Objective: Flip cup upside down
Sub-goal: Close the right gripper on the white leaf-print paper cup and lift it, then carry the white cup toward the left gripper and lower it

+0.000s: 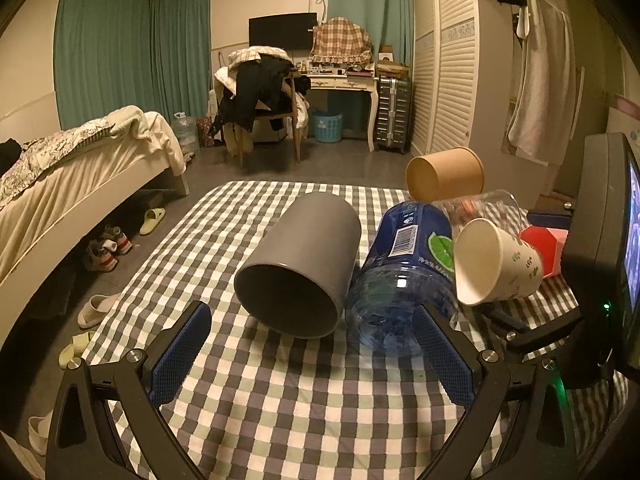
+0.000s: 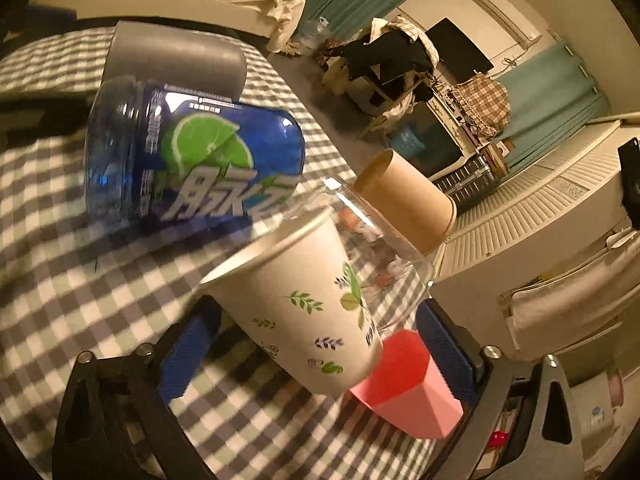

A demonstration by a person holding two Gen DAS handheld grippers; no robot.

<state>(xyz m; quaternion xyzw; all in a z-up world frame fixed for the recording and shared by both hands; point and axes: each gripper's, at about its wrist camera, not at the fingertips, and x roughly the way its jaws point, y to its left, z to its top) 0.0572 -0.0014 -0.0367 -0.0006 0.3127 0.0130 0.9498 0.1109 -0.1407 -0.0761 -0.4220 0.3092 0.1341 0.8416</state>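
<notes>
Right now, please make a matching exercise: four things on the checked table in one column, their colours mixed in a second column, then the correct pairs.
Things:
1. big cup lying on its side
2. bottle with lime label
3. cup with leaf print
4. plain paper cup

Colours:
A. brown
B. white
C. grey
D. blue

Pairs: 1-C, 2-D, 3-B, 4-A

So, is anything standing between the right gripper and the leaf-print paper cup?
Nothing visible does. The leaf-print paper cup lies tilted on its side, already between the open fingers of the right gripper. The pink cup sits just behind its base and the clear glass beside it, so they may crowd the flip.
</notes>
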